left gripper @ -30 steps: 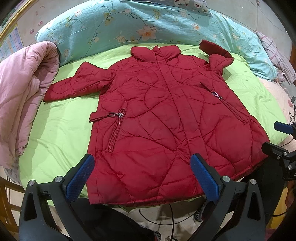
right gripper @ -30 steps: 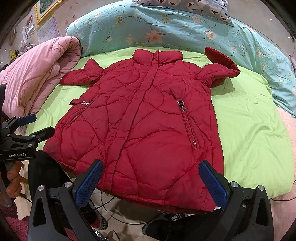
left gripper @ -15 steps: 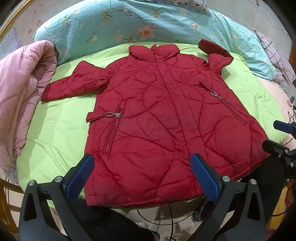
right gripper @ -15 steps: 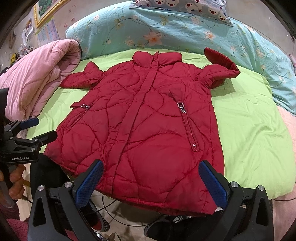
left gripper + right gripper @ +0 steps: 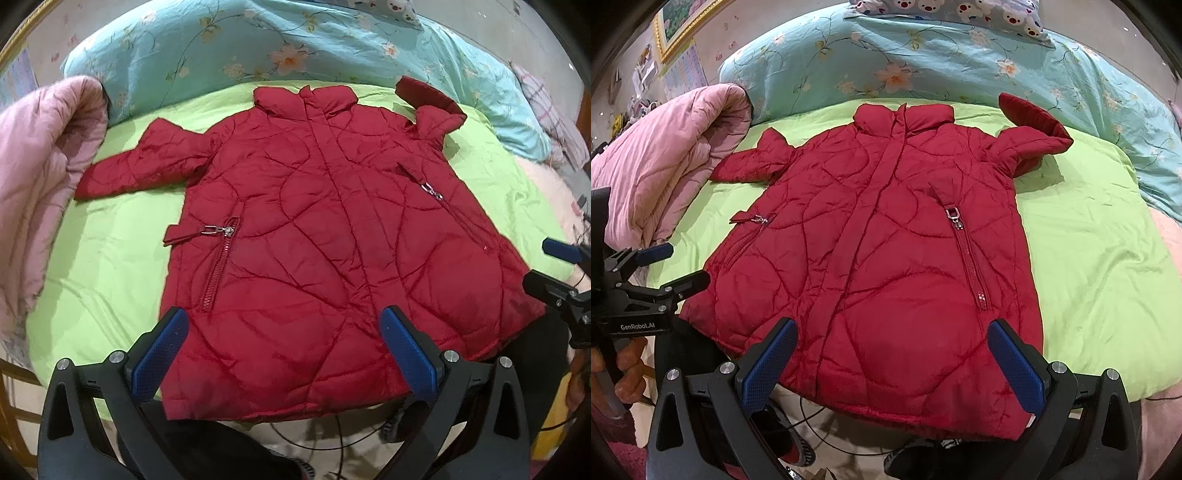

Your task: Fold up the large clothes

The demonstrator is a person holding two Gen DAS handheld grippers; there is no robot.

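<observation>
On the green sheet (image 5: pixel 110 251) of the bed a red quilted jacket (image 5: pixel 317 251) lies front up, collar at the far end, hem at the near edge and hanging slightly over it; the front closure runs down the middle. The sleeve on the scene's left (image 5: pixel 144 166) lies stretched out flat toward a pink quilt (image 5: pixel 37 177), which is bunched at the left side of the bed; the sleeve on the right (image 5: pixel 1030 144) is folded up on itself near the shoulder, its lining showing. Two zipped pockets are visible, one on each front panel, with metal pulls (image 5: pixel 955 218). A pale blue floral duvet (image 5: pixel 923 62) is heaped across the far end of the bed.

The left gripper (image 5: pixel 284 354) hovers over the near hem, jaws spread wide, nothing between the blue pads (image 5: pixel 160 356); no contact with the jacket can be confirmed. The right gripper (image 5: pixel 894 365) is in the same condition: jaws wide apart, empty, above the hem at the near edge. In the right wrist view the left gripper shows at the left margin, near the jacket's lower left corner.
</observation>
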